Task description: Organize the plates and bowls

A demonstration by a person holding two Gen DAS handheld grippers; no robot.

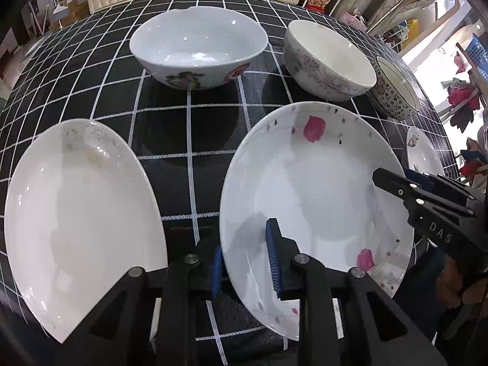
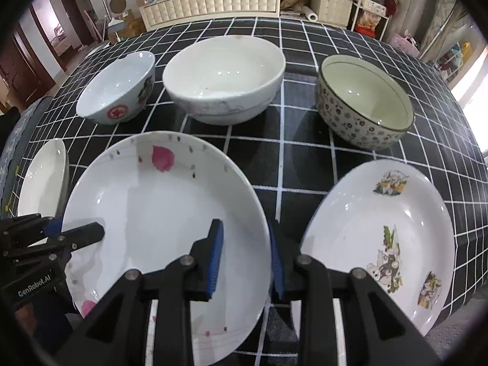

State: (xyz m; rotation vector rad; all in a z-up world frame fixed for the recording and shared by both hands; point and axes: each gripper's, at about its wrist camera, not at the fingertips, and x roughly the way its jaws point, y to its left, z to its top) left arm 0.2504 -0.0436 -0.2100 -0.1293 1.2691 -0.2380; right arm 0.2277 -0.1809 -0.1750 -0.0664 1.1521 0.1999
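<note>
So there's a table [image 2: 305, 164] with a black-and-white grid cloth, three bowls along the far side and three plates nearer the front edge. The rose plate [image 1: 308, 189] sits in the middle of the front row, and both grippers are on it from opposite sides. The left gripper [image 1: 247, 270] has its blue fingers [image 1: 272, 256] straddling the plate's left rim, one pad inside and one outside, clamped down on it. The right gripper [image 2: 247, 259] straddles the right rim the same way, but its pads look slightly off the china, so it reads as let go rather than gripping.

The plain white plate [image 1: 79, 222] lies toward the front left corner, the cartoon plate [image 2: 387, 244] toward the front right. Behind them: the red-seal bowl [image 2: 117, 90] on the left, the pale floral bowl [image 2: 224, 79] in the middle, the dark-patterned bowl [image 2: 364, 100] on the right, all upright and apart from each other.
</note>
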